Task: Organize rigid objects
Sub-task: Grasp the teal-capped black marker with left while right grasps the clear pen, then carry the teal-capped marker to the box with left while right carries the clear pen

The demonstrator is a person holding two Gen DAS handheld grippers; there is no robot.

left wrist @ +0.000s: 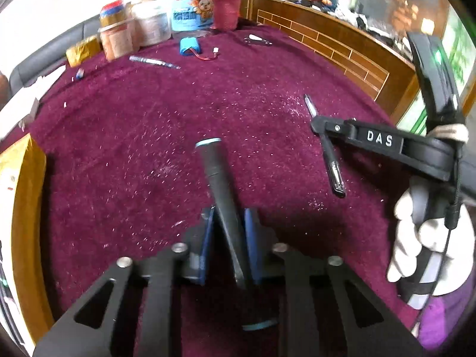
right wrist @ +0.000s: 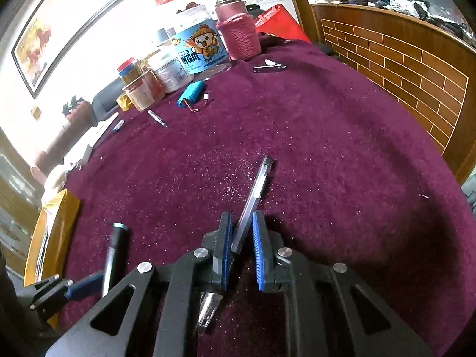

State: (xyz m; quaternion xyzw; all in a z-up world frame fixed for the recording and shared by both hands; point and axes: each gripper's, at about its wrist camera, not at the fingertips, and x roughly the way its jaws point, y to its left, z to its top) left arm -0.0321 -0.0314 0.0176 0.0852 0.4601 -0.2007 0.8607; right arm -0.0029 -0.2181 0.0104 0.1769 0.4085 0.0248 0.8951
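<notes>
Left gripper (left wrist: 229,223) clamped narrow on a black cylinder (left wrist: 220,184), matte, tube-shaped with a pale blue ring at the far end, tilted up off the tablecloth (left wrist: 148,136); blue ribbed pads (left wrist: 208,238) press both sides of it. Right gripper (right wrist: 242,238) also closed tight, on a clear plastic pen (right wrist: 253,196), slim, with a dark cap at the far tip and a see-through end poking out behind the jaws. From the left wrist view the same pen (left wrist: 333,163) lies low against the cloth, pinched by the right gripper's black fingers, with a white-gloved hand (left wrist: 416,238) on the handle. Cloth is deep maroon, fuzzy velvet-like pile, speckled with glitter. Far edge of the table: blue battery pack (right wrist: 190,92) with red wire, a second pen (right wrist: 157,118) lying flat, metal nail clippers (right wrist: 269,66), a pink flask in a knitted sleeve (right wrist: 238,35), a clear round tub with a blue cartoon label (right wrist: 199,50), several plastic jars (right wrist: 142,89). Yellow padded envelope (right wrist: 56,223) at the left edge. Wooden brick-patterned counter (right wrist: 401,59) behind.
</notes>
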